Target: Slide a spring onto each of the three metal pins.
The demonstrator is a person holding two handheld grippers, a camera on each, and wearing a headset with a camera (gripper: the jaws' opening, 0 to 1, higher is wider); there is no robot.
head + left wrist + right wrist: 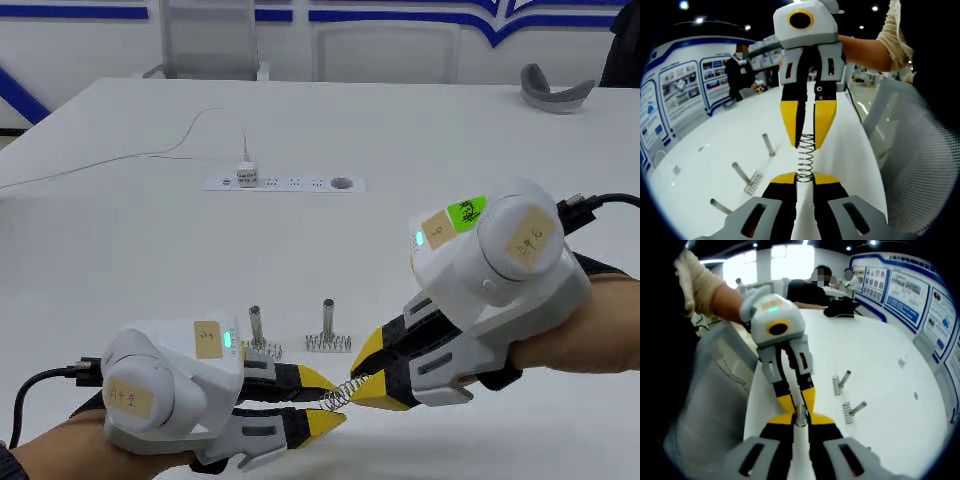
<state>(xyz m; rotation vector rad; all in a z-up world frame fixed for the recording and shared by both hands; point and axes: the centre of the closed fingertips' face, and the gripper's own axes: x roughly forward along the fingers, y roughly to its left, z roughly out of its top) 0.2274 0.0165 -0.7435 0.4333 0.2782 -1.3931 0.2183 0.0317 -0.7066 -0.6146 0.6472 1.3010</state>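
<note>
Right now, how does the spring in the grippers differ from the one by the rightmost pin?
The held spring is airborne, pinched by the left gripper and right gripper; the table spring lies by a pin. The held spring's coils look stretched; the table spring's look packed. Both are metal coils.

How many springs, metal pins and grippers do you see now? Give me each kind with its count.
Springs: 3, the held spring and two by pins
Metal pins: 3
Grippers: 2, left gripper, right gripper
Total: 8
</note>
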